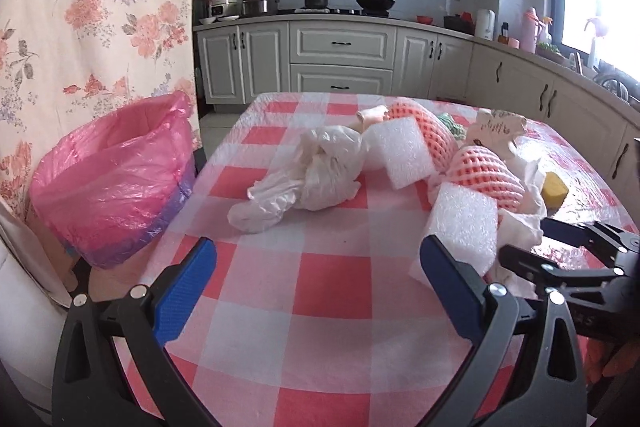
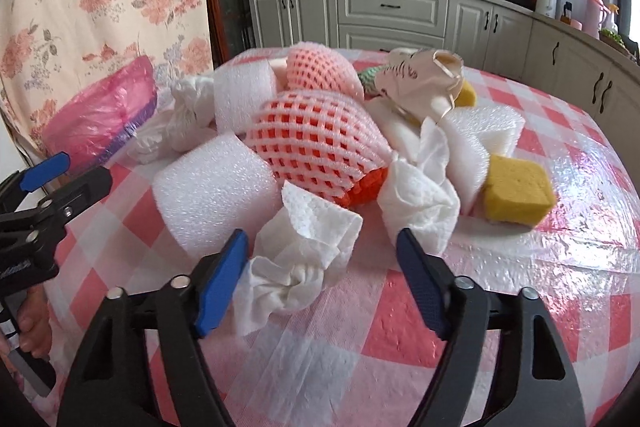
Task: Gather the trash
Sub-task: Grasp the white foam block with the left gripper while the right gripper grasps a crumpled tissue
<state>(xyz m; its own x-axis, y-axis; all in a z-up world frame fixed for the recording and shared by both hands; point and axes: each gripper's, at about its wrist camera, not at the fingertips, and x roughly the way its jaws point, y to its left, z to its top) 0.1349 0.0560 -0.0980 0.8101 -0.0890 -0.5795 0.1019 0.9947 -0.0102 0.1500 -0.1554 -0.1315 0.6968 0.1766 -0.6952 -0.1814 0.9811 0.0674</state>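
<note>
A pile of trash lies on the red-and-white checked table point(image 1: 320, 291): a crumpled white plastic bag point(image 1: 304, 175), white foam pieces point(image 1: 400, 151), pink foam fruit nets point(image 2: 316, 143), crumpled paper towels point(image 2: 304, 251) and a yellow sponge point(image 2: 516, 199). A bin lined with a pink bag point(image 1: 112, 183) stands off the table's left edge. My left gripper point(image 1: 316, 279) is open and empty above the bare cloth, short of the pile. My right gripper point(image 2: 320, 255) is open, its jaws on either side of a crumpled paper towel, not closed on it.
A floral curtain point(image 1: 92, 7) hangs behind the bin. Kitchen cabinets point(image 1: 340, 59) and a stove with pots run along the far wall. A counter with bottles point(image 1: 532, 27) curves along the right. The right gripper shows in the left wrist view point(image 1: 580, 247).
</note>
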